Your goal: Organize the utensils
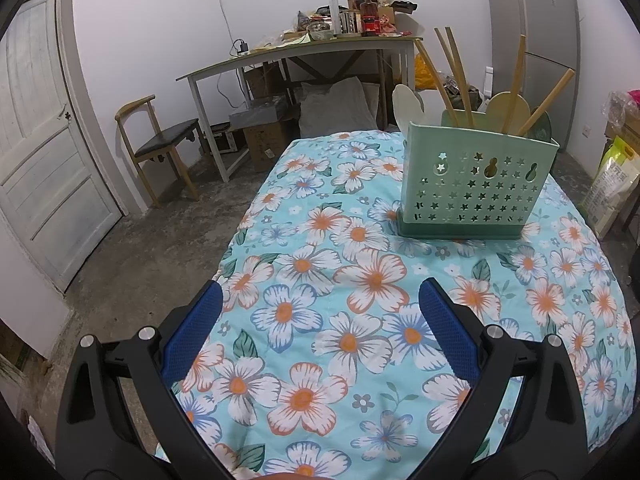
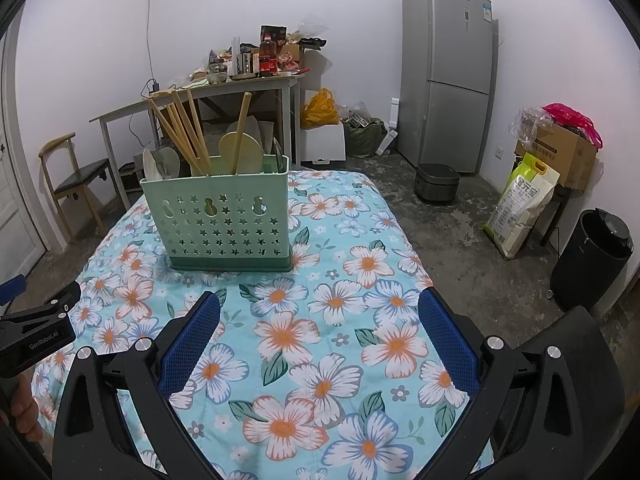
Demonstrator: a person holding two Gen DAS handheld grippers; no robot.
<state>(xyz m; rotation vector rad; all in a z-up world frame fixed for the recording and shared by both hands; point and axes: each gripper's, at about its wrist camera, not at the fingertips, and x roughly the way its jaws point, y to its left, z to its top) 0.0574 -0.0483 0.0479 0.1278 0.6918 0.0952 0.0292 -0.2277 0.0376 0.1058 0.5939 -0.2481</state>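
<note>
A green plastic utensil holder (image 1: 476, 184) with star-shaped holes stands on the floral tablecloth (image 1: 320, 280). It also shows in the right wrist view (image 2: 220, 220). Several wooden chopsticks (image 2: 180, 136) and pale spoons or spatulas (image 2: 240, 150) stand upright in it. My left gripper (image 1: 320, 304) is open and empty, hovering over the cloth in front of the holder. My right gripper (image 2: 320, 312) is open and empty, also short of the holder. The left gripper's body (image 2: 36, 328) shows at the left edge of the right wrist view.
A cluttered side table (image 2: 200, 88) and a wooden chair (image 1: 160, 144) stand behind by the wall. A grey fridge (image 2: 448, 76), a rice cooker (image 2: 436, 182), a rice bag (image 2: 520, 204) and a black bin (image 2: 592, 256) are on the right. A door (image 1: 40, 140) is on the left.
</note>
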